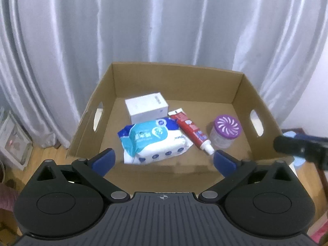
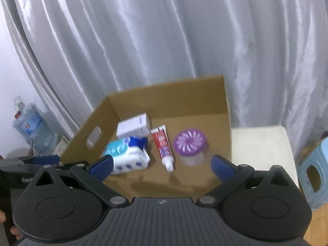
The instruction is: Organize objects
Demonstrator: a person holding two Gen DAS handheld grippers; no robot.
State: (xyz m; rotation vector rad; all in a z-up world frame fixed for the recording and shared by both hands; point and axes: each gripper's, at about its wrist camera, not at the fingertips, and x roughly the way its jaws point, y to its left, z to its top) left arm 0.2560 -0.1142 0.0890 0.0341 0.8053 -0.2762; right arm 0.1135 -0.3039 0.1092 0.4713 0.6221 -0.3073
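Cardboard box (image 1: pixel 235 86) holds all four items: white carton (image 1: pixel 146 107) toward the back wall, wipes pack (image 1: pixel 155 141) in front of it, toothpaste tube (image 1: pixel 192 132) alongside, purple-lidded jar (image 1: pixel 225 131) nearer the right wall. Left gripper (image 1: pixel 164 158) and right gripper (image 2: pixel 163 165) hang above the near edge, jaws spread wide, nothing between them. Everything's boxed, so the sorting looks about finished!

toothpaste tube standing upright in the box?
No. The toothpaste tube lies flat on the floor of the cardboard box, between the wet wipes pack and the purple-lidded jar.
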